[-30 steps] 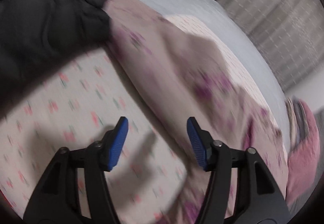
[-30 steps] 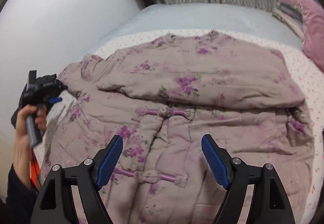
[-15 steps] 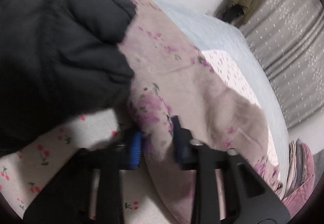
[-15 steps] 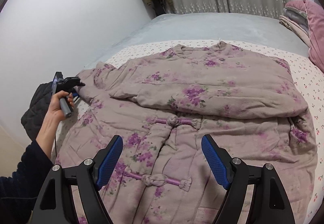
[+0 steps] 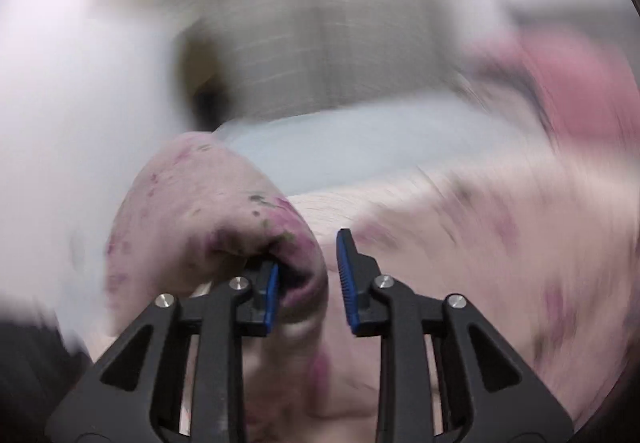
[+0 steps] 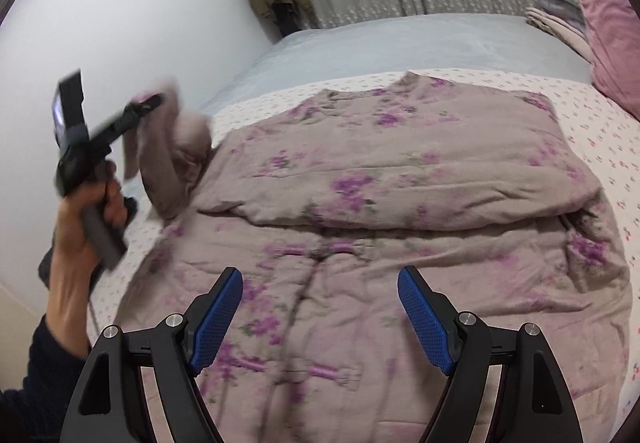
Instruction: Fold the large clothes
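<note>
Since 0.5 s ago left gripper has lifted the sleeve off the bed; sleeve end hangs on one pad, jaws gapped in the blurred left wrist view, so can't tell if clamped. Right gripper hovers with jaws wide open, holding nothing, over the floral jacket lying flat on the bed

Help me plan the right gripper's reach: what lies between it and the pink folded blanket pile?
In the right wrist view, the mauve floral padded jacket lies there, then a strip of cherry-print bedsheet.
</note>
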The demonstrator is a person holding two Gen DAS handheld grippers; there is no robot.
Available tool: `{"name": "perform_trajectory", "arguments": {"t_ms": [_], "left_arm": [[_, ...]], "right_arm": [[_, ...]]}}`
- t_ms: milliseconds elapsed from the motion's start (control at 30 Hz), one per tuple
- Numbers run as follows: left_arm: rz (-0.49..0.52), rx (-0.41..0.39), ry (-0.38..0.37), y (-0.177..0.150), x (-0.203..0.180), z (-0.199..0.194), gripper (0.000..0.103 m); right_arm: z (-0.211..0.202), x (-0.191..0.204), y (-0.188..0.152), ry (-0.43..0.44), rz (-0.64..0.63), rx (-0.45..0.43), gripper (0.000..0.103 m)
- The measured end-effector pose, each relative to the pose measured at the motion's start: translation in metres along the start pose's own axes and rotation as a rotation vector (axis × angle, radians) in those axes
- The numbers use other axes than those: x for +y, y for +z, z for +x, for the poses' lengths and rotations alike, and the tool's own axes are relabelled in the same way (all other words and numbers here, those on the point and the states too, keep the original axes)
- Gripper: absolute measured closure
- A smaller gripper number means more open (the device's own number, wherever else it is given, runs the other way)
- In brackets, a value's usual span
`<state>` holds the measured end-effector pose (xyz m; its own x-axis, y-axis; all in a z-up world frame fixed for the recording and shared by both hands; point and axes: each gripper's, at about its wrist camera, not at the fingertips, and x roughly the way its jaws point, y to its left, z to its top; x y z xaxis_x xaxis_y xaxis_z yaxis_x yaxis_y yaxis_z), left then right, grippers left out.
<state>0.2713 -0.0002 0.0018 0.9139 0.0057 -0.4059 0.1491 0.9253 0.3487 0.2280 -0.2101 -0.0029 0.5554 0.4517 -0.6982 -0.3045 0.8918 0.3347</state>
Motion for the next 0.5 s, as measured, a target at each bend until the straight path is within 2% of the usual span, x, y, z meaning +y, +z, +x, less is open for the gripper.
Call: {"name": "perform_trajectory", "arguments": {"t_ms": [67, 100, 167, 200, 233, 300, 400, 500], "left_arm": [[0.202, 0.056, -0.055, -0.018, -0.058, -0.002, 0.074], [0.27, 0.116, -0.102, -0.028, -0.082, -0.002, 0.073], [0.323, 0.175, -0.152, -0.039, -0.103, -0.008, 0.067], [0.324, 0.18, -0.16, -0.041, -0.104, -0.012, 0.057], [0.304, 0.186, -0.171, -0.04, -0.104, -0.018, 0.043], [0.224, 0.208, -0.216, -0.035, -0.099, -0.027, 0.035], [0.073, 0.26, -0.299, -0.026, -0.079, -0.035, 0.034], [-0.091, 0.264, -0.387, -0.018, -0.058, -0.042, 0.034]], "right_arm": [[0.002, -0.013, 0.001, -0.041, 0.026, 0.003, 0.022], [0.002, -0.019, 0.001, -0.05, 0.042, 0.008, 0.022], [0.002, -0.026, 0.001, -0.049, 0.069, 0.015, 0.022], [0.001, -0.028, 0.002, -0.044, 0.078, 0.015, 0.022], [0.0, -0.029, 0.002, -0.04, 0.08, 0.014, 0.022], [-0.003, -0.027, 0.003, -0.033, 0.071, 0.008, 0.022], [-0.006, -0.026, 0.003, -0.031, 0.068, 0.005, 0.022], [-0.007, -0.03, 0.003, -0.038, 0.09, 0.01, 0.022]]}}
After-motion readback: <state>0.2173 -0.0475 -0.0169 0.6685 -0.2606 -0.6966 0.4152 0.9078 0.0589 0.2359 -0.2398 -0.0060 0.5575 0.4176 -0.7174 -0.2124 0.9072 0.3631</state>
